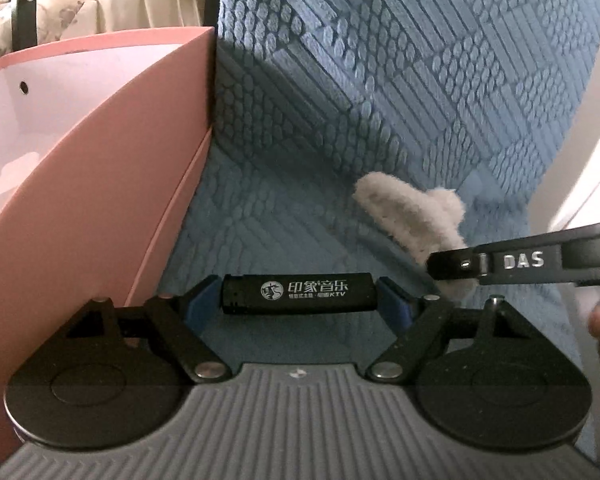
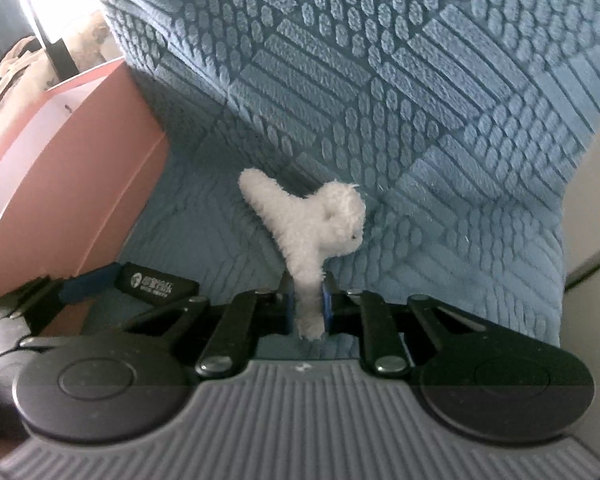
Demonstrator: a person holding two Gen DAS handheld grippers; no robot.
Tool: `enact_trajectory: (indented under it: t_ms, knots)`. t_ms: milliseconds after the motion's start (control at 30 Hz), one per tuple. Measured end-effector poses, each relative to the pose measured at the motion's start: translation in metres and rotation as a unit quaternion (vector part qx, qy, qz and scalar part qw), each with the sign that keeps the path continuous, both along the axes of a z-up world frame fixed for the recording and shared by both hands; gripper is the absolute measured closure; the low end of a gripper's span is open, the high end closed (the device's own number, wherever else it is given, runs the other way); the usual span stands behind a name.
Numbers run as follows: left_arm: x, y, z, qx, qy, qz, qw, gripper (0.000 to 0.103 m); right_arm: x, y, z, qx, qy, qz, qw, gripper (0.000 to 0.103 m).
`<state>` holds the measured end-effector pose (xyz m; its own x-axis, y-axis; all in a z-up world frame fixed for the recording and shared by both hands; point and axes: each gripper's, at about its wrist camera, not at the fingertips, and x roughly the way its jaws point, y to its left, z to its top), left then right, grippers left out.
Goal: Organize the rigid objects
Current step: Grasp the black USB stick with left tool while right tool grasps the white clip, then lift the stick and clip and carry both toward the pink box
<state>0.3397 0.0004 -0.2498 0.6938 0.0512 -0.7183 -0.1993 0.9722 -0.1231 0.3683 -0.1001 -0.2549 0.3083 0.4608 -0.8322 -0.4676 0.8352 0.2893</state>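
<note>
Clearly fluffy white clip (image 2: 304,236), black lighter (image 1: 298,293).

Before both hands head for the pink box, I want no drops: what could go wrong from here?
1. The left tongs hold the black stick only by its two ends, so a bump could twist it loose.
2. The right tongs pinch just a thin end of the fluffy white clip; most of it sticks out beyond them, so it may swing or slip.
3. The tongs are close together beside the pink box and could collide.
</note>
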Motion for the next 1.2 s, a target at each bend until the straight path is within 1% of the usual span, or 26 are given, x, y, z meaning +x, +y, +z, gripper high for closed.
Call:
enact_trajectory:
  t_ms: [67,267,367,433,500,567,633,667,767,867,967,1067,1133,1200]
  knots:
    - [-0.004,-0.001,0.002,0.008,0.001,-0.003,1.0000,0.017,-0.011,0.002,0.002,-0.009,-0.004,0.004,1.000,0.088]
    - [-0.023,-0.001,0.015,-0.004,0.002,-0.002,1.0000,0.017,-0.052,-0.006,0.008,-0.022,-0.017,-0.002,1.000,0.088]
    - [-0.033,-0.002,0.023,-0.007,0.000,-0.005,1.0000,0.017,-0.072,-0.012,0.005,-0.021,-0.012,-0.010,1.000,0.088]
    - [-0.037,-0.003,0.027,0.004,0.000,-0.014,0.9999,0.017,-0.080,-0.016,0.004,-0.026,-0.011,-0.018,0.999,0.088]
    - [-0.043,-0.006,0.030,0.006,-0.002,-0.020,0.9998,0.017,-0.090,-0.022,0.004,-0.027,-0.006,-0.031,0.999,0.088]
    - [-0.047,-0.004,0.032,-0.006,-0.003,-0.025,0.9997,0.017,-0.098,-0.028,0.005,-0.031,-0.003,-0.039,0.999,0.088]
    - [-0.055,-0.002,0.033,-0.019,-0.004,-0.030,0.9994,0.017,-0.102,-0.034,0.010,-0.043,-0.011,-0.044,0.998,0.088]
    - [-0.059,-0.002,0.034,-0.019,-0.003,-0.036,0.9992,0.017,-0.108,-0.036,0.011,-0.046,-0.014,-0.048,0.998,0.088]
    - [-0.070,-0.001,0.034,-0.022,0.000,-0.039,0.9990,0.017,-0.119,-0.045,0.010,-0.038,-0.005,-0.060,0.997,0.088]
    - [-0.078,0.001,0.034,-0.032,0.001,-0.040,0.9987,0.017,-0.139,-0.050,0.016,-0.040,-0.011,-0.069,0.997,0.088]
    - [-0.085,0.000,0.033,-0.037,0.003,-0.043,0.9984,0.017,-0.152,-0.048,0.026,-0.028,-0.003,-0.082,0.996,0.088]
    - [-0.091,-0.002,0.032,-0.045,0.010,-0.047,0.9978,0.017,-0.164,-0.046,0.023,-0.021,0.006,-0.068,0.997,0.088]
    - [-0.095,-0.004,0.031,-0.056,0.012,-0.060,0.9965,0.017,-0.169,-0.042,0.022,-0.030,-0.003,-0.053,0.998,0.087]
    - [-0.099,-0.004,0.030,-0.066,0.017,-0.064,0.9956,0.017,-0.168,-0.042,0.021,-0.026,-0.002,-0.052,0.998,0.086]
